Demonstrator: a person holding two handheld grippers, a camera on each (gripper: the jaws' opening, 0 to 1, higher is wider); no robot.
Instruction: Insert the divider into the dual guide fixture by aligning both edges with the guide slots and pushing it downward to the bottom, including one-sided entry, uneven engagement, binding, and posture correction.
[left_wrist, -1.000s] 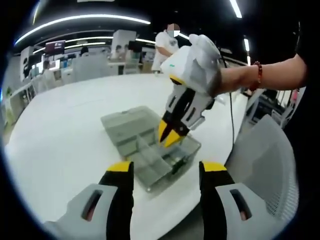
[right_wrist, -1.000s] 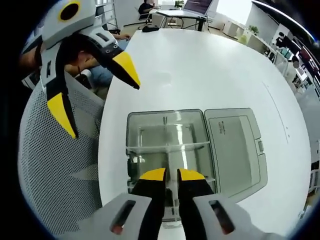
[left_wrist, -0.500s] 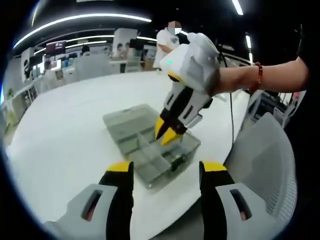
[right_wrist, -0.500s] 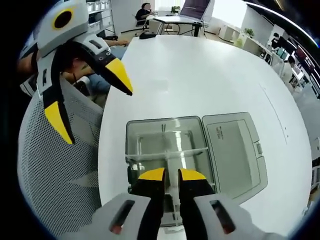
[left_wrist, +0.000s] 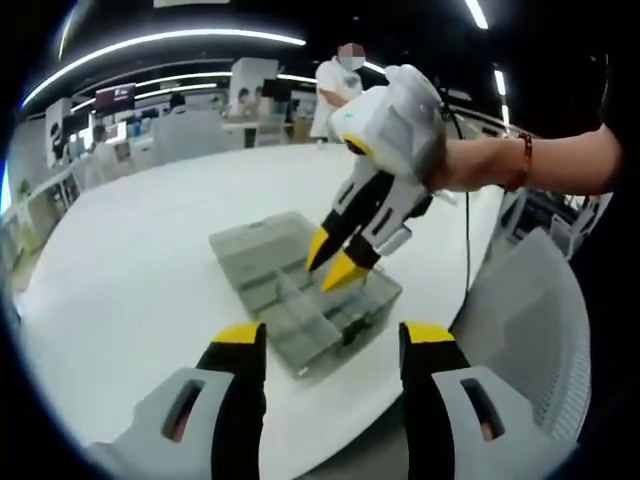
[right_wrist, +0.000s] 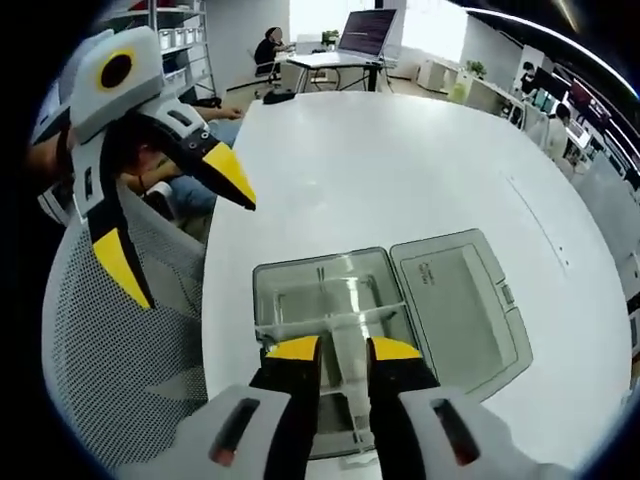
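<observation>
Right gripper view: my right gripper (right_wrist: 333, 347) hangs over the box (right_wrist: 330, 330), jaws narrowly parted, holding nothing; left gripper (right_wrist: 170, 225) jaws wide.

We see the clear divider (right_wrist: 345, 345) standing upright between our right fingertips (right_wrist: 292, 350), running ahead into the grey translucent guide fixture box (right_wrist: 300, 290), its lid (right_wrist: 460, 310) open flat alongside.

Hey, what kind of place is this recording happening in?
Probably an open-plan office or showroom: a big white table, mesh office chairs, a desk with a monitor behind, and people seated and standing around.
</observation>
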